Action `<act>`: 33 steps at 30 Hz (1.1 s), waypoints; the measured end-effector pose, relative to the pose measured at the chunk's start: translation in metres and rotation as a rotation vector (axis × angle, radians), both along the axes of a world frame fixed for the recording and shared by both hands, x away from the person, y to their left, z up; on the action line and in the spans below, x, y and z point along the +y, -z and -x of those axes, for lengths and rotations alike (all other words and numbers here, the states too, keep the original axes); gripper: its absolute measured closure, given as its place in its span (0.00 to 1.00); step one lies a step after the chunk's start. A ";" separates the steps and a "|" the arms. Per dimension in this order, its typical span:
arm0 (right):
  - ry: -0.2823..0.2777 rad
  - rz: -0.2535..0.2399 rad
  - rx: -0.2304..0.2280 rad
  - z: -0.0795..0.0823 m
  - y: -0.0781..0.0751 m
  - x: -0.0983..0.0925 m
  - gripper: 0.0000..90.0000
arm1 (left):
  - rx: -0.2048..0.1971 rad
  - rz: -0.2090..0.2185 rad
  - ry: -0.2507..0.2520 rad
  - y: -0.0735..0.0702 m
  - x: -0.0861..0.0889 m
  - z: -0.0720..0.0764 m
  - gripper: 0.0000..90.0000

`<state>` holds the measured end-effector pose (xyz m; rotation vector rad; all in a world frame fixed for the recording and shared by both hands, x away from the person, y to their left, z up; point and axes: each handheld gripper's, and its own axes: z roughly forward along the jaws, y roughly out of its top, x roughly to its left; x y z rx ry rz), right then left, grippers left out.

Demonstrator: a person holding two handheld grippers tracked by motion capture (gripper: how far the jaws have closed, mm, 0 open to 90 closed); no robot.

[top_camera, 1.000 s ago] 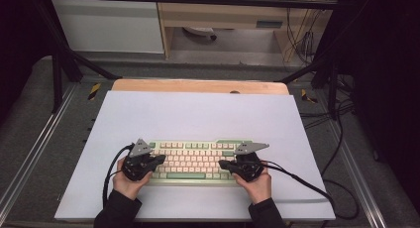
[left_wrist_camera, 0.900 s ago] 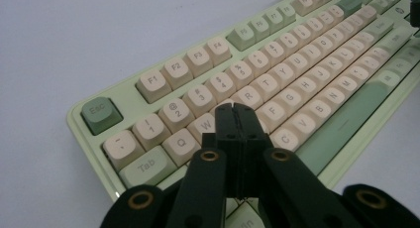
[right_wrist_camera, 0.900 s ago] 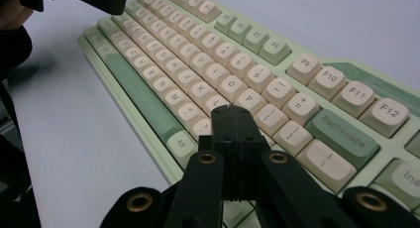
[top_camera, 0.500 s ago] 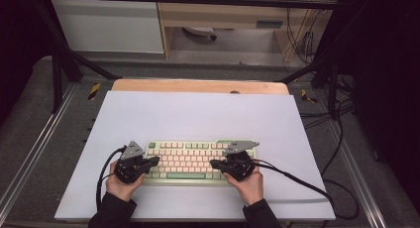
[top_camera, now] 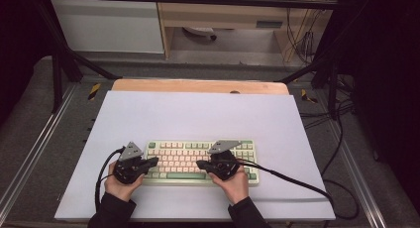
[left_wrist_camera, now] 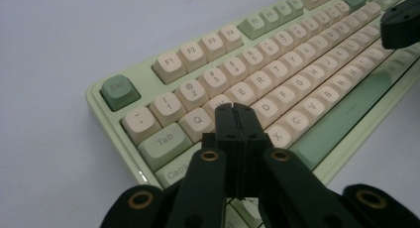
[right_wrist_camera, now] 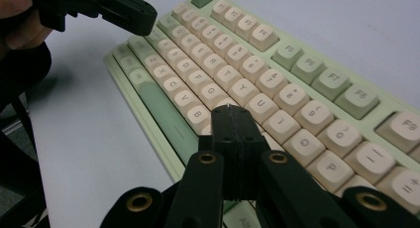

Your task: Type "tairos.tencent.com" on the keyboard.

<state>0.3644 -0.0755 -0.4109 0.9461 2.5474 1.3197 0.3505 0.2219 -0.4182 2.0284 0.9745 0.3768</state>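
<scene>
A pale green keyboard (top_camera: 184, 151) with cream keys lies on the white mat near the front edge. My left gripper (top_camera: 154, 161) comes in from the keyboard's left end, its jaws shut with nothing between them; in the left gripper view its tip (left_wrist_camera: 236, 110) hovers over the keyboard (left_wrist_camera: 297, 64) near the W and S keys. My right gripper (top_camera: 199, 164) is over the middle of the keys, jaws shut and empty, tip (right_wrist_camera: 232, 111) above the keyboard (right_wrist_camera: 277, 64) near H and J. Both tips point toward each other. I cannot tell whether either tip touches a key.
The white mat (top_camera: 198, 114) covers a wooden table whose far edge (top_camera: 198, 85) shows. A black cable (top_camera: 297, 181) trails from the right gripper across the mat to the right. Metal frame rails run along both sides.
My right gripper has slid left along the keyboard, from its right part to the middle. My left gripper has shifted slightly left. The keyboard has stayed in place.
</scene>
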 end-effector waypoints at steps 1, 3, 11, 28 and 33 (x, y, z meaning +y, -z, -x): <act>-0.001 -0.001 0.002 0.000 0.001 0.003 1.00 | -0.001 0.001 0.000 0.000 0.000 0.000 1.00; -0.006 -0.003 0.005 -0.001 0.003 0.007 1.00 | -0.001 0.002 -0.001 0.000 0.000 0.000 1.00; -0.011 -0.002 0.021 -0.004 0.013 0.018 1.00 | -0.001 0.003 -0.005 0.000 0.001 -0.001 1.00; -0.014 0.027 0.020 -0.005 0.023 0.022 1.00 | -0.003 0.002 -0.005 0.000 0.002 -0.001 1.00; -0.018 0.025 0.012 -0.005 0.022 0.021 1.00 | -0.002 0.004 -0.006 0.000 0.002 -0.001 1.00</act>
